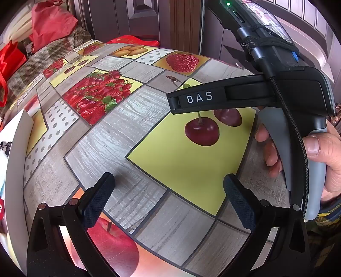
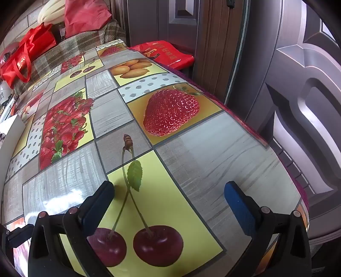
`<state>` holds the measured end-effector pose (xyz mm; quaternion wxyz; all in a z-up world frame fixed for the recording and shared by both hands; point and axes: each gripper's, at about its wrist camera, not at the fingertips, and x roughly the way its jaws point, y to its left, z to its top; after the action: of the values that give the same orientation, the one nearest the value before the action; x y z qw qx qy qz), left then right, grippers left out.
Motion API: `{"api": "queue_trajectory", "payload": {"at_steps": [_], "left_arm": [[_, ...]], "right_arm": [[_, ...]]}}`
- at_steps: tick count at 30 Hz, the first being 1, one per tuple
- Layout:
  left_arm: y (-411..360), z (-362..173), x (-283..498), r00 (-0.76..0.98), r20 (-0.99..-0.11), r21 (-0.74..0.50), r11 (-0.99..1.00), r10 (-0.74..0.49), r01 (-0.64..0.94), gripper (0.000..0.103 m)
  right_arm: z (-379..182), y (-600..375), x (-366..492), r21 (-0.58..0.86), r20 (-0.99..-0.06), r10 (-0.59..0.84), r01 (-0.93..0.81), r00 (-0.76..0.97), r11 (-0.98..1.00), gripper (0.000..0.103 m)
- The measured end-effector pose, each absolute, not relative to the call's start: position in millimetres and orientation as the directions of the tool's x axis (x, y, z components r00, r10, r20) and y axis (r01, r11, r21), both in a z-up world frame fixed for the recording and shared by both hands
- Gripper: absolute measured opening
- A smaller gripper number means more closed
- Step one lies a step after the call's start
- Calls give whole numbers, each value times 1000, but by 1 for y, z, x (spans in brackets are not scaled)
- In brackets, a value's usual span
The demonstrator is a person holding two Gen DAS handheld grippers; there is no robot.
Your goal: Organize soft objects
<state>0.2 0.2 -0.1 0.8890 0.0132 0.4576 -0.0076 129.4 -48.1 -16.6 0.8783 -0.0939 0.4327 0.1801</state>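
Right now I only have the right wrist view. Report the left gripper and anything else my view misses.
Observer: The left gripper is open with nothing between its fingers, over a red apple print on the tablecloth.
Operator: Describe my right gripper from the left camera.
Observer: The right gripper hangs above the cherry print, with a hand wrapped round its grey handle.
Operator: Check its status light.
Observer: A green light is lit near its top.
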Motion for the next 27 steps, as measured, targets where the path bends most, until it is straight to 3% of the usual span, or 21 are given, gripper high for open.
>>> {"api": "queue_trajectory", "payload": {"at_steps": [27], "left_arm": [[0, 0, 0, 583, -813, 18, 1000, 0, 26, 102]], "right_arm": [[-17, -32, 137, 1, -803, 238, -398, 546, 917, 103]]}}
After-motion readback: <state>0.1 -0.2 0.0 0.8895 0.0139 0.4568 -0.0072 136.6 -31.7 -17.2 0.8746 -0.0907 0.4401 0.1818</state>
